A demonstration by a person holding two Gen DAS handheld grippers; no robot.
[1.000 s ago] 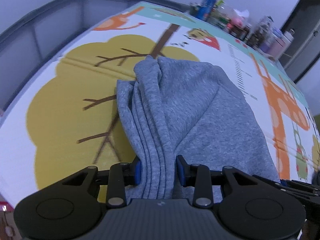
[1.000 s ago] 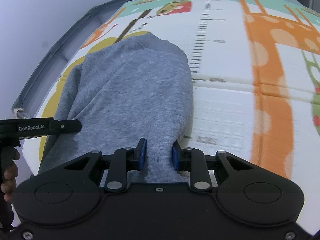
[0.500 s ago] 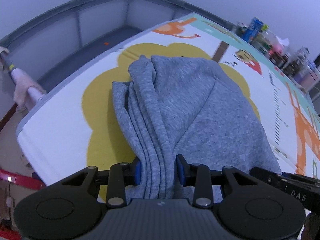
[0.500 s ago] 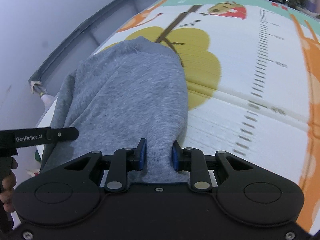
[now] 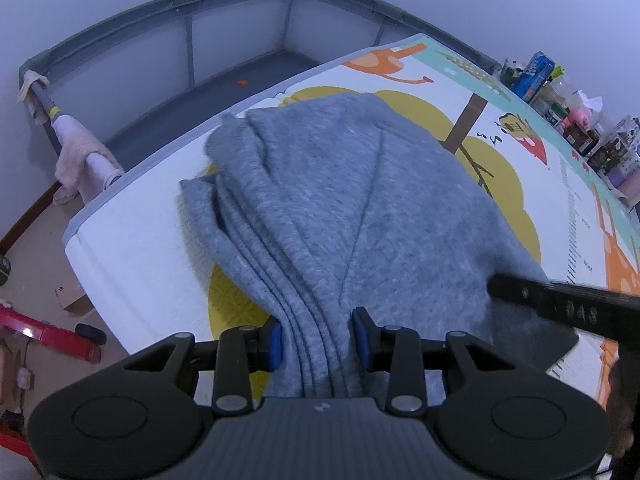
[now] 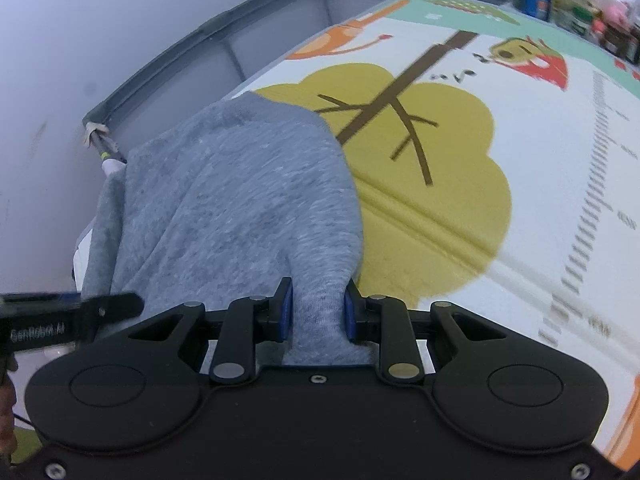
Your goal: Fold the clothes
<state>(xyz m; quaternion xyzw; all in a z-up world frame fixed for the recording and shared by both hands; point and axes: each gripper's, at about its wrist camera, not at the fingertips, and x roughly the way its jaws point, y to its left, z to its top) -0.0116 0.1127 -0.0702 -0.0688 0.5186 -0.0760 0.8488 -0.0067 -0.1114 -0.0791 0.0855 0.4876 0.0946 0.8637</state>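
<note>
Grey fleece sweatshirt (image 5: 328, 200) bunched up on the tabletop (image 5: 132, 240), over the yellow tree print of the cartoon play mat (image 6: 540, 152) covering it. Long axis running from the two grippers out toward the far left corner of the mat, far end sitting close to that edge. Near end lifted and pulled into pleats.

Left gripper (image 5: 318, 338) clamped on a thick stack of folded layers, blue pads (image 5: 276, 340) pressed into the fabric on both sides. Right gripper (image 6: 318, 312) likewise pinched shut on a narrower bundle of the same sweatshirt, cloth squeezed between its pads (image 6: 285, 312). Each one visible in the other's camera as a blurry black bar, so sitting close side by side.

Containers: grey mesh playpen (image 5: 200, 40) just beyond the tabletop's far left edge, nothing much visible inside apart from a small orange speck (image 5: 241, 83) on its floor. Pale cloth (image 5: 76, 152) draped over its rail at the near corner. Row of bottles and jars (image 5: 560, 92) crowded along the far right edge of the tabletop, contents too small to make out, well apart from the sweatshirt.

Down on the floor at left: something red (image 5: 52, 334) and a small cardboard box (image 5: 72, 300).
</note>
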